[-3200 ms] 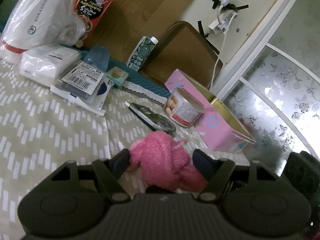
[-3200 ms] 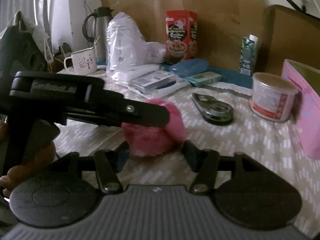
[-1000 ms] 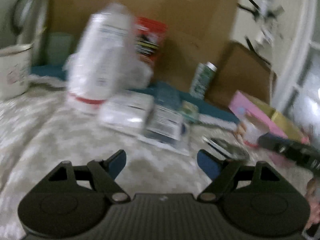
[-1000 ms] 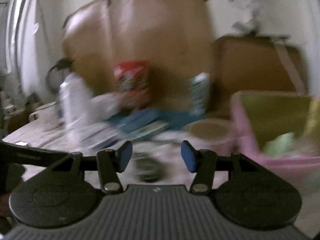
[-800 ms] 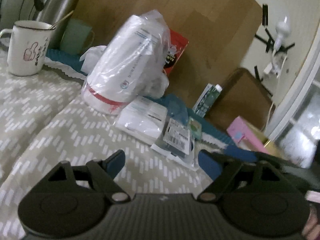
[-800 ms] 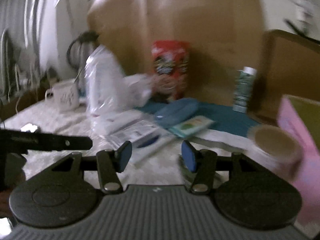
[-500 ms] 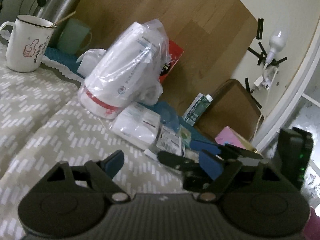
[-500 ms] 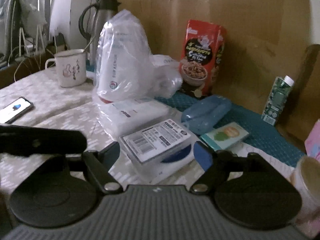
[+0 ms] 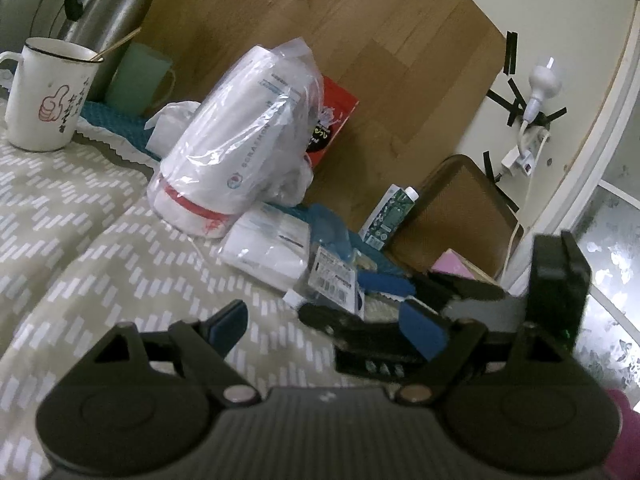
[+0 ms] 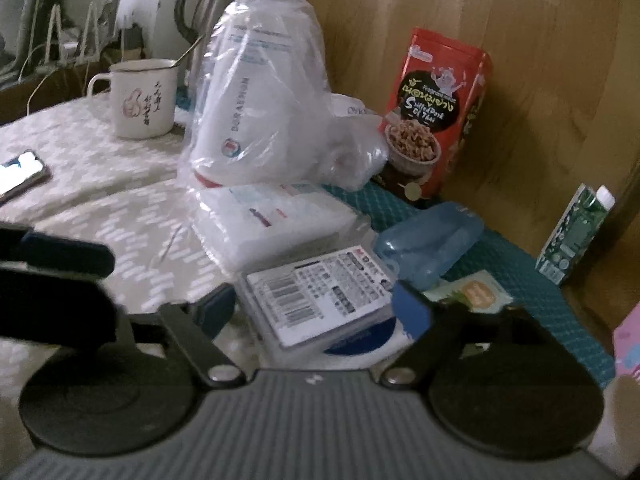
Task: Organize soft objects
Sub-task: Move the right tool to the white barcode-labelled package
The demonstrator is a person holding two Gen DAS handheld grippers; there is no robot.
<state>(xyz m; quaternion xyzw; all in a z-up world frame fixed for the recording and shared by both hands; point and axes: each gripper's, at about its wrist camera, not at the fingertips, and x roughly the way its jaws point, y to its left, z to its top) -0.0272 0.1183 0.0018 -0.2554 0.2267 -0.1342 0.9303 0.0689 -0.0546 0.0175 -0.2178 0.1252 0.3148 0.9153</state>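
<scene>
- Left gripper (image 9: 326,326): jaws spread wide, nothing between the blue pads; it hangs over the patterned tablecloth (image 9: 80,248).
- Right gripper (image 10: 314,306): jaws also spread wide and empty, poised low over a flat labelled plastic pack (image 10: 320,300) that carries a barcode. In the left wrist view the right gripper sits just ahead of the left one's right finger.
- Task thing: the only soft-looking item I can place is a white soft pack in clear wrap (image 10: 272,220), lying flat on the cloth just behind the labelled pack and against the foot of a big bagged white bundle (image 10: 260,100). Neither gripper touches it.
- Pink box (image 9: 456,266): only a corner shows behind the right gripper; contents cannot be seen.
- Behind: red snack box (image 10: 438,112) upright against the wooden board; green carton (image 10: 576,236) upright at the right; blue translucent case (image 10: 432,240) on a teal mat (image 10: 500,264).
- Far left: white enamel mug (image 10: 140,98) in front of a steel kettle (image 9: 104,4); a phone (image 10: 20,172) lies flat, screen lit.
</scene>
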